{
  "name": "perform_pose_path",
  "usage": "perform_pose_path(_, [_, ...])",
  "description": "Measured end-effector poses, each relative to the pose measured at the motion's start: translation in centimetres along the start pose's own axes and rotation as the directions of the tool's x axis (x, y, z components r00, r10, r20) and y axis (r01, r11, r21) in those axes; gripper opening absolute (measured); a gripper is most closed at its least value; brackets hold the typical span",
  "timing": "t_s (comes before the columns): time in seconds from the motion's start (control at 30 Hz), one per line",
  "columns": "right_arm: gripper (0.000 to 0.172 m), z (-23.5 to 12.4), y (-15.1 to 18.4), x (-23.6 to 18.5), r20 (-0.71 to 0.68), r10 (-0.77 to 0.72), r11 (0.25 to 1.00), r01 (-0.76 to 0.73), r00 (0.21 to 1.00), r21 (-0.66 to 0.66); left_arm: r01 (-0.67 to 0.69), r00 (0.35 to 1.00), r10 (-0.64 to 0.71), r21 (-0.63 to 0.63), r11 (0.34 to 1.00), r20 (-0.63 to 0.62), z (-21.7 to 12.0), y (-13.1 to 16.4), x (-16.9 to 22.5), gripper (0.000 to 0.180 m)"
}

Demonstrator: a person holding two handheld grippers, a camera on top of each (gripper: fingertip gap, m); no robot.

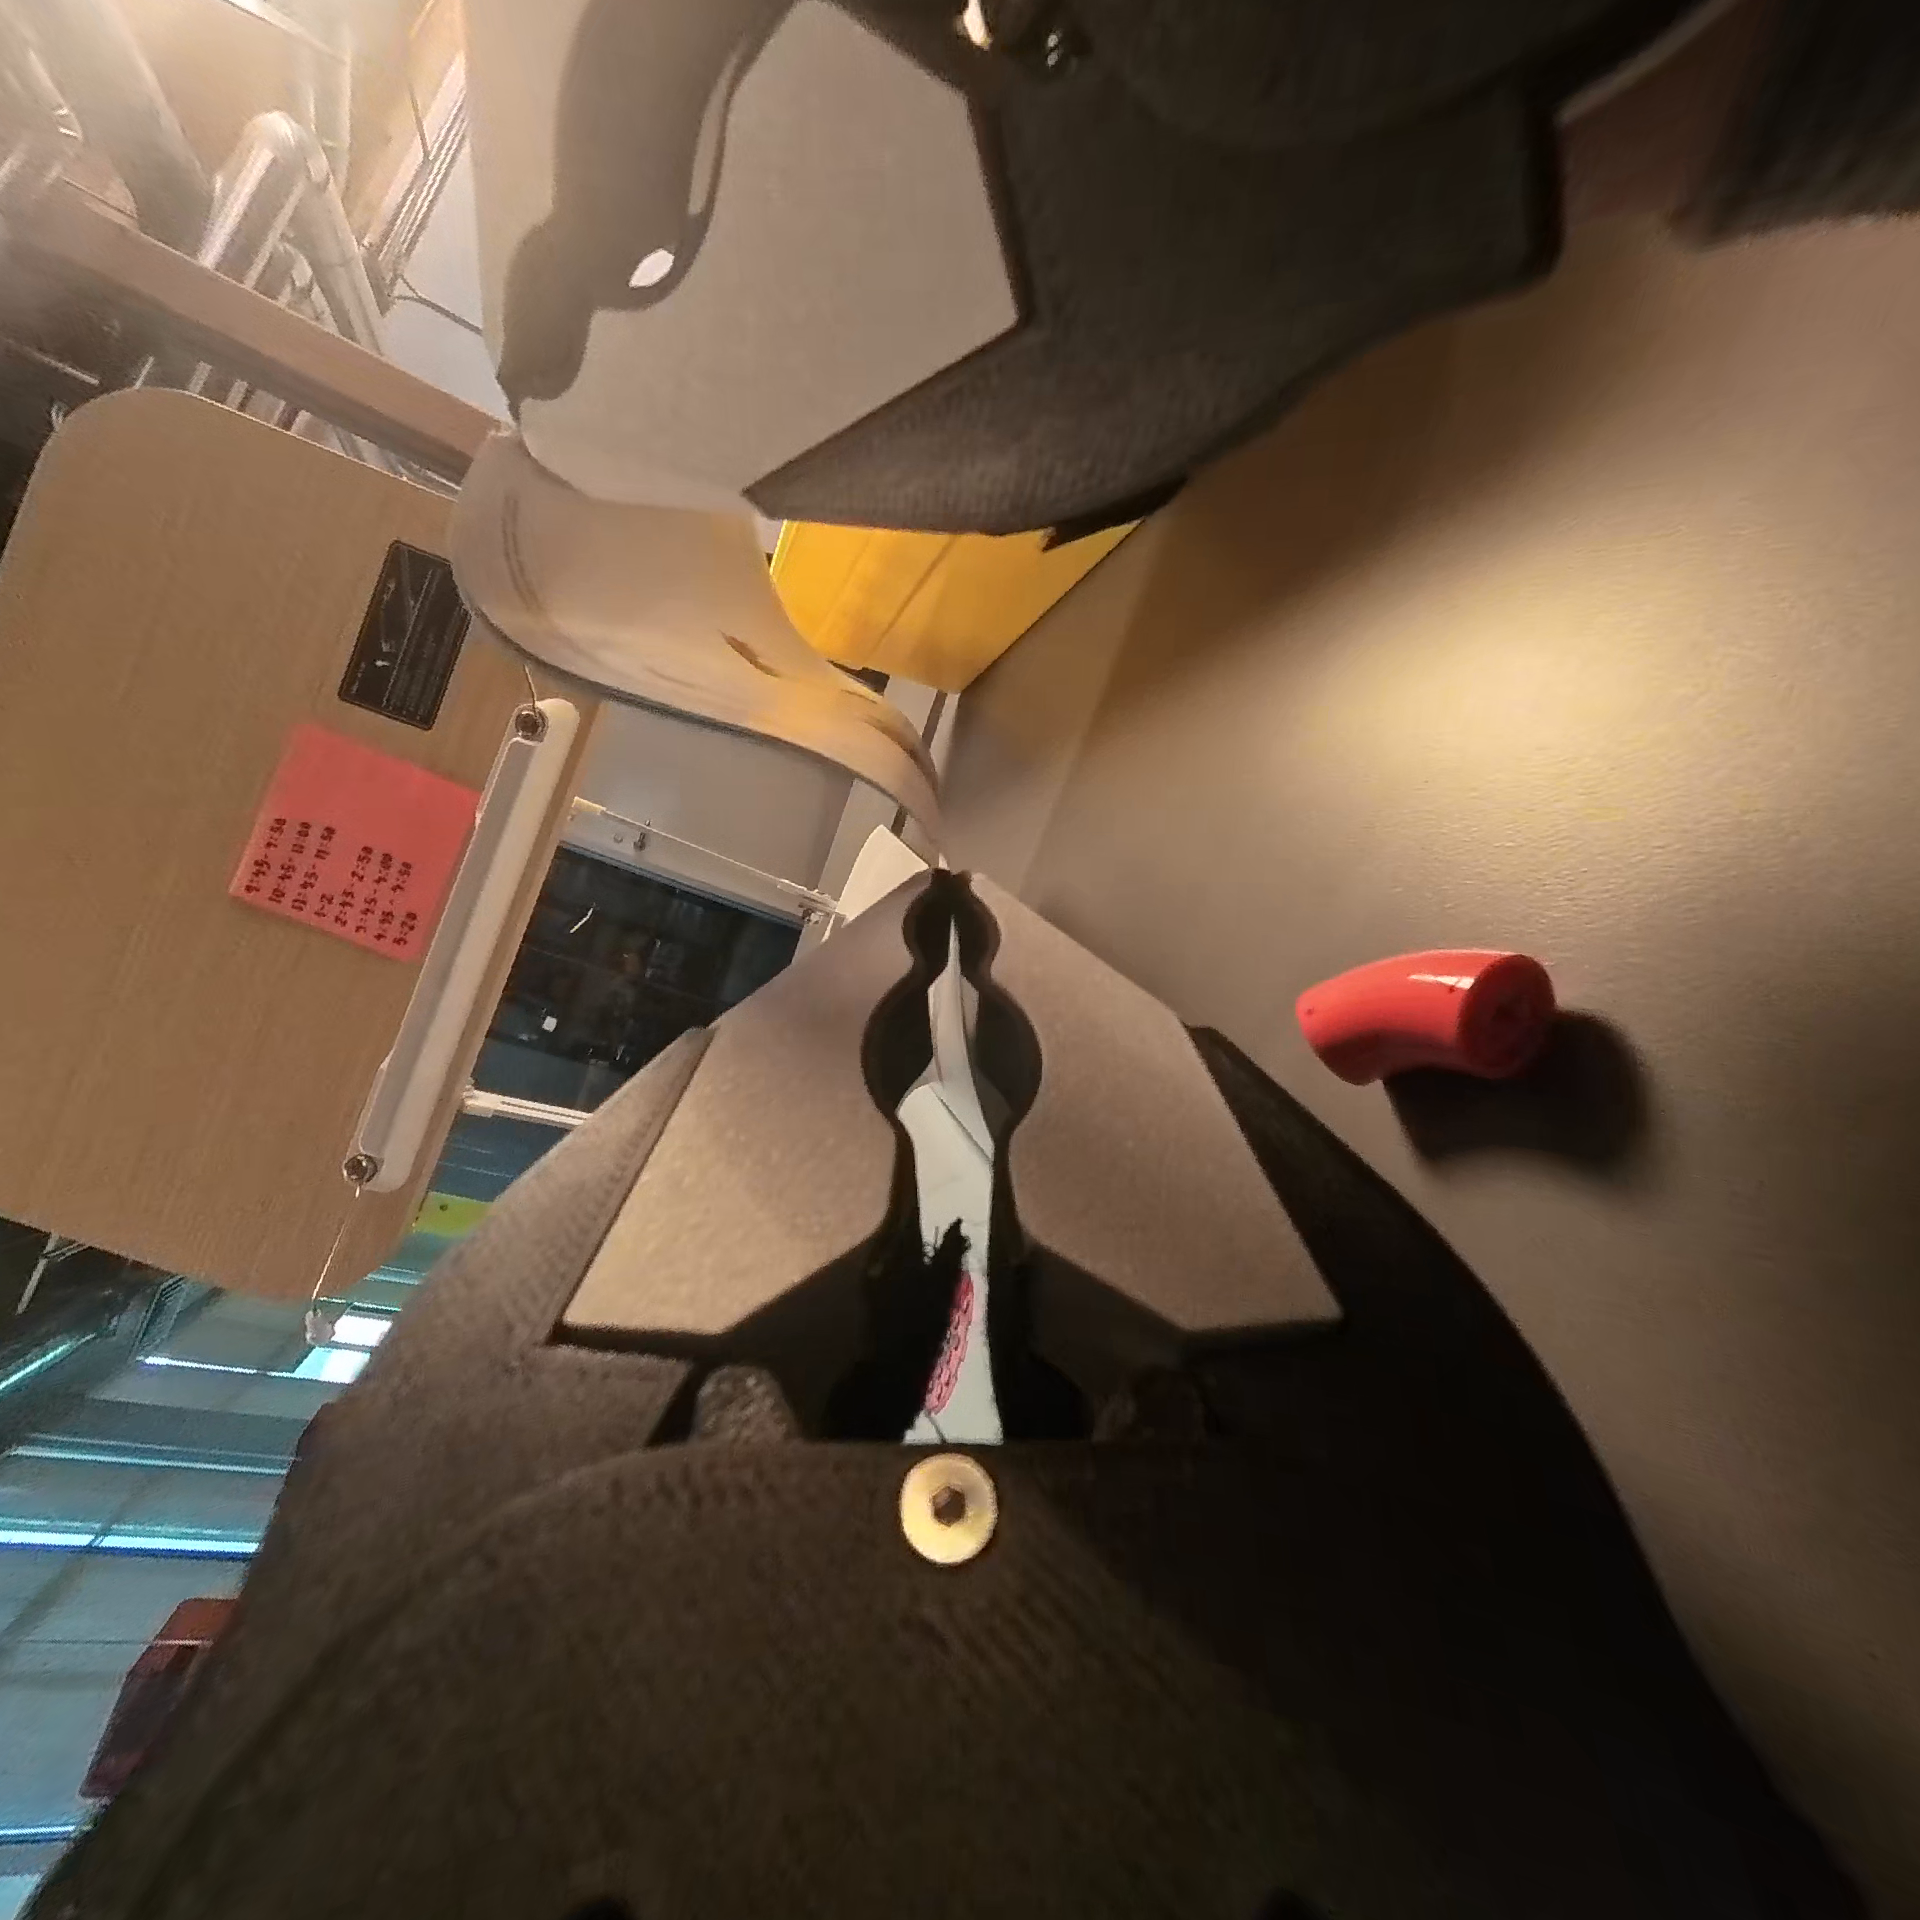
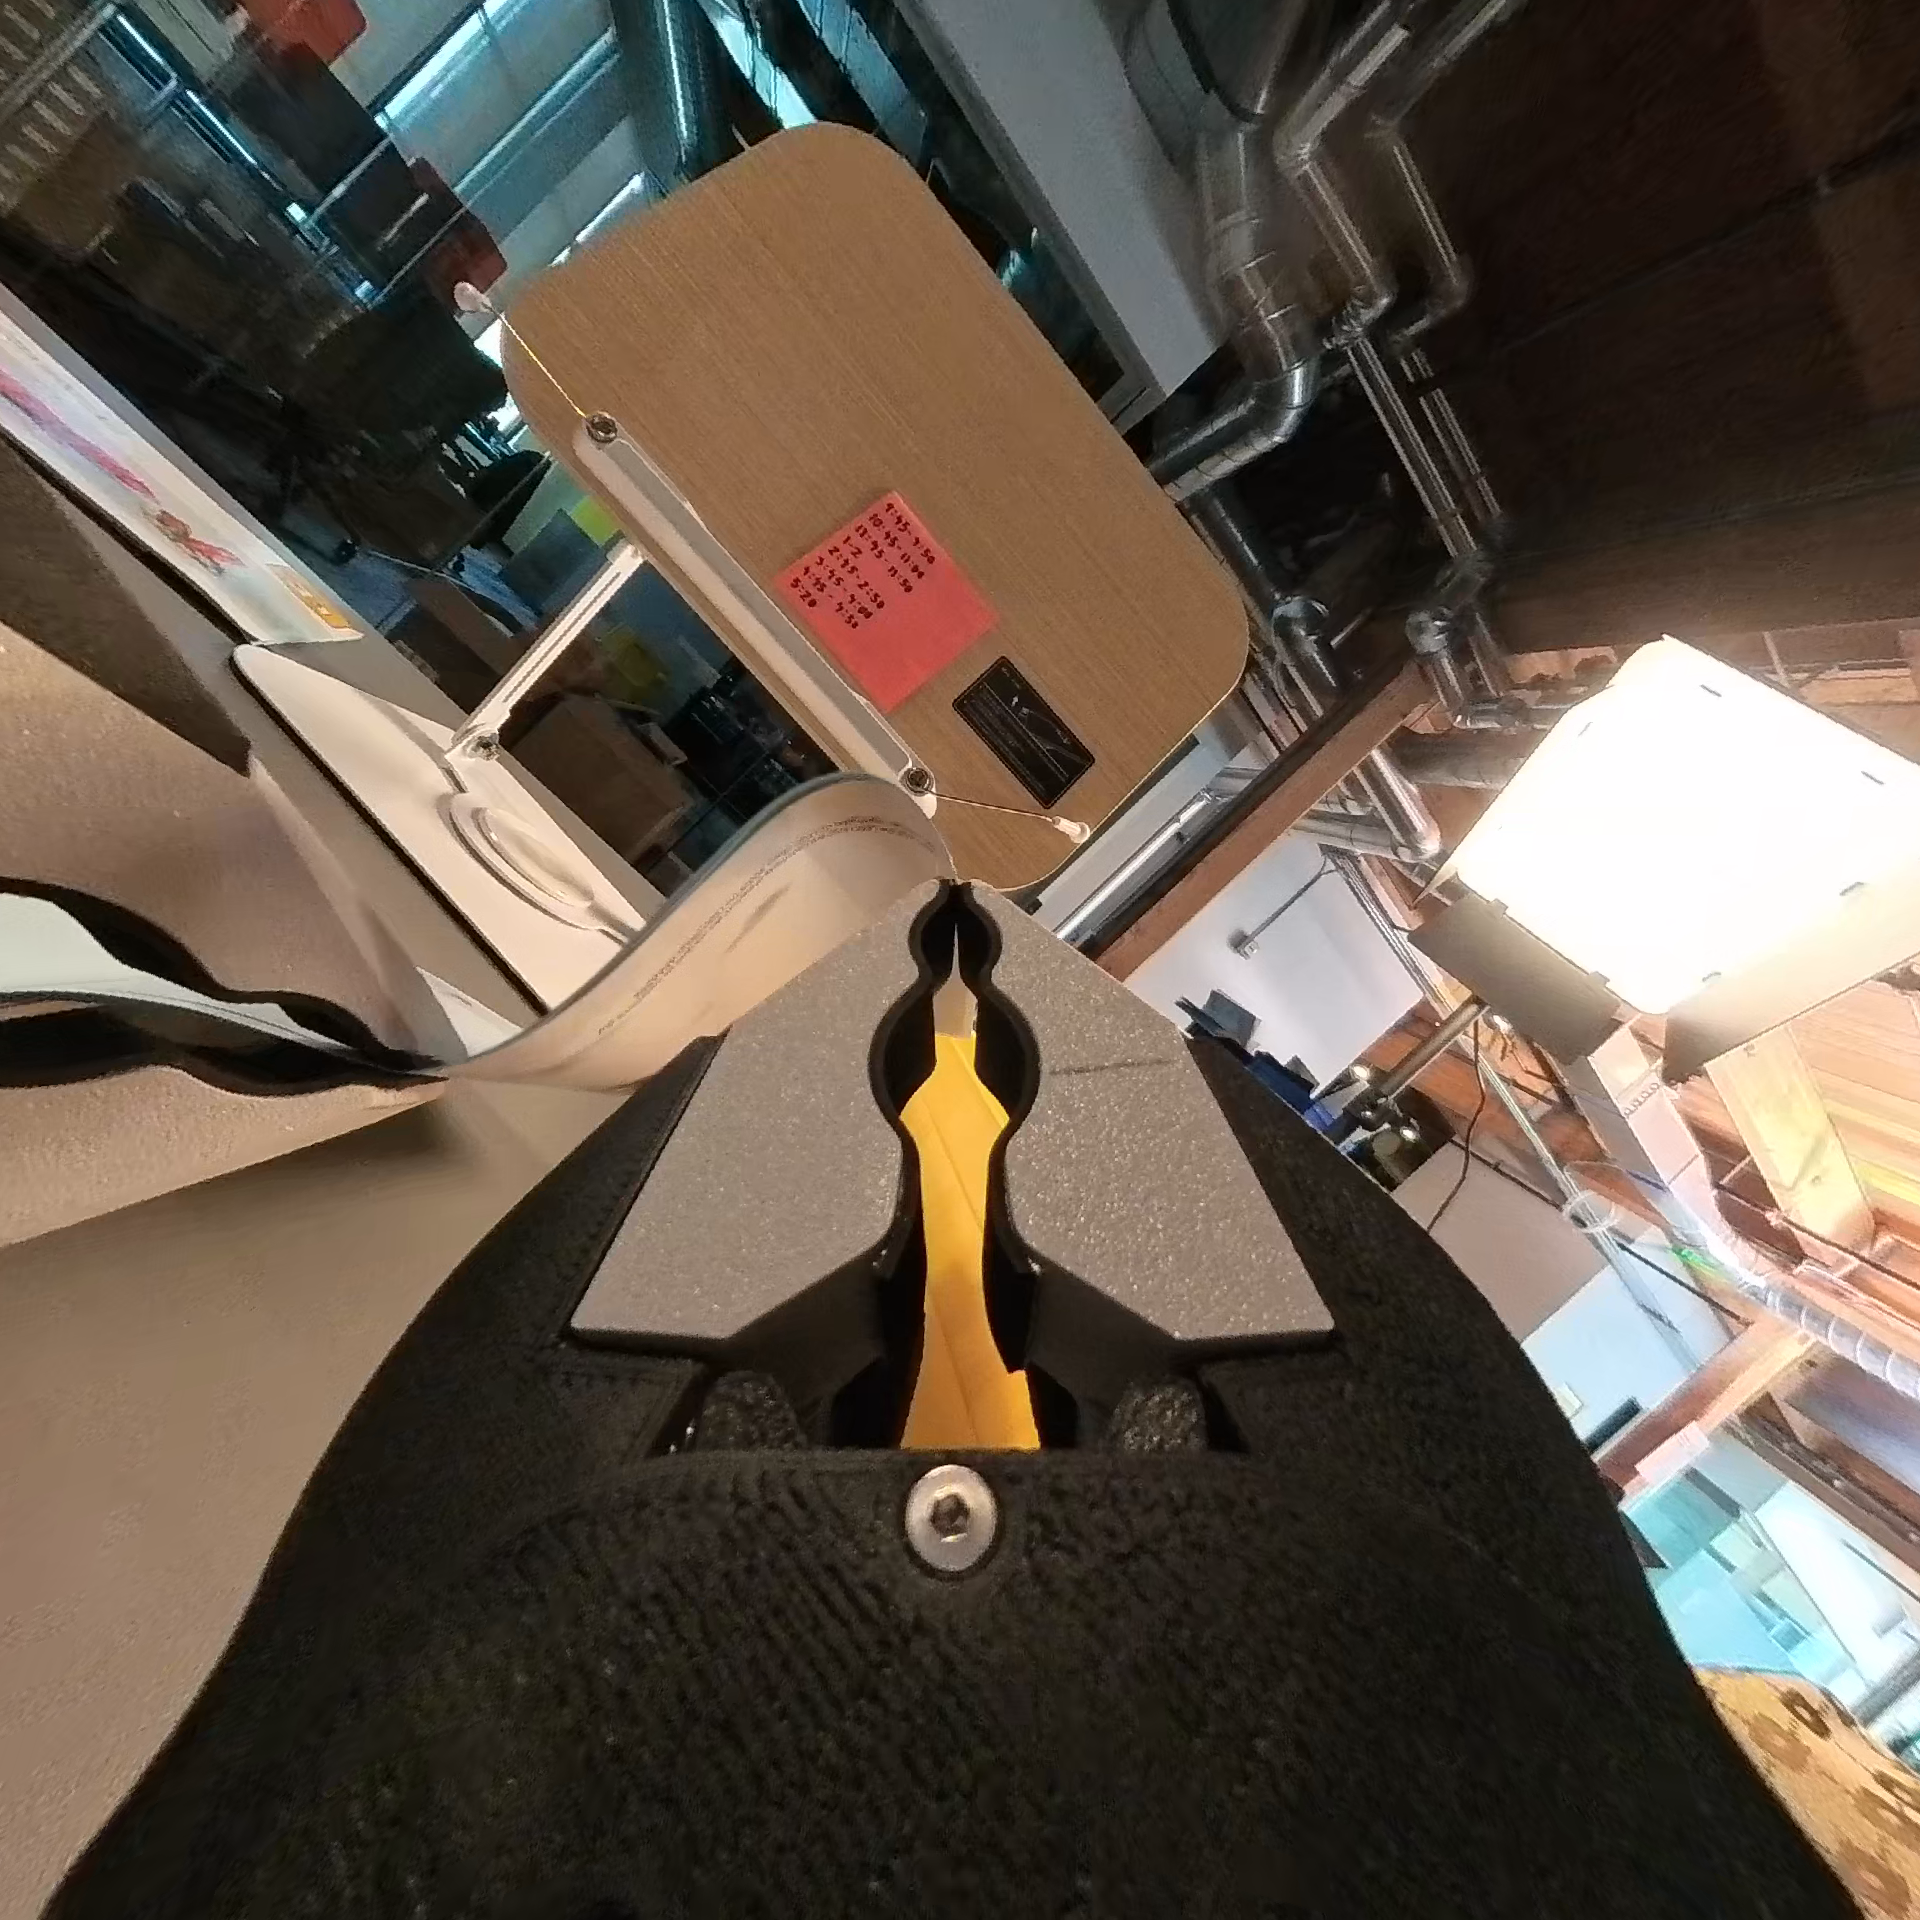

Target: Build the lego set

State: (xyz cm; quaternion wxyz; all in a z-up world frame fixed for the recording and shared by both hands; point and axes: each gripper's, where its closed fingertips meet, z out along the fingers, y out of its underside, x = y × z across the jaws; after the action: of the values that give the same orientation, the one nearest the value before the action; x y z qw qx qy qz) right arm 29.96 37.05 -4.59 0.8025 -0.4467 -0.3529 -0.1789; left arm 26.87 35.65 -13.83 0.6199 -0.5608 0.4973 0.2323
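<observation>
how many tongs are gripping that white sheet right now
2. The left tongs pinch one end of the white sheet; the right tongs pinch its other end, with both sets closed on it.

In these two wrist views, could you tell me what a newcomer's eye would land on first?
A curled white sheet stretches between the two grippers, pinched at the tips of the right gripper and of the left gripper. A red curved piece stands out on the beige surface right of the left gripper. Beyond, a wooden panel bears a pink note.
</observation>
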Motion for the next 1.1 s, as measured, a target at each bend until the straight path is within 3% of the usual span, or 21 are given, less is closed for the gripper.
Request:
perform_pose_path(0.43, [0.0,0.0,0.0,-0.2,0.008,0.003,1.0,-0.003,1.0,0.002,-0.089,0.994,0.091,0.049,0.995,-0.055,-0.2,-1.1,1.6,0.0])
perform_pose_path(0.63, [0.0,0.1,0.1,-0.6,0.035,0.004,1.0,-0.004,0.999,-0.002,-0.02,0.999,0.023,0.05,0.999,-0.049,-0.2,-1.1,1.2,0.0])
perform_pose_path(0.67, [0.0,0.2,0.2,-0.8,0.046,0.01,1.0,-0.01,0.999,-0.004,0.008,0.998,-0.005,0.052,0.999,-0.058,-0.3,-1.2,1.2,0.001])
perform_pose_path(0.73, [0.0,0.2,0.4,-1.1,0.065,0.022,1.0,-0.021,0.998,-0.01,0.066,0.995,-0.062,0.044,0.997,-0.078,-0.6,-1.2,1.1,0.021])
perform_pose_path(0.87, [0.0,0.3,0.5,-1.3,0.091,0.06,0.998,-0.059,0.994,-0.016,0.122,0.989,-0.12,0.013,0.992,-0.086,-2.6,-1.7,-0.3,0.039])
perform_pose_path(1.1, [0.0,1.0,-2.1,-2.7,0.172,0.133,0.99,-0.138,0.976,0.017,0.105,0.993,-0.109,0.081,0.991,0.044,-10.8,-5.0,-4.5,0.033])
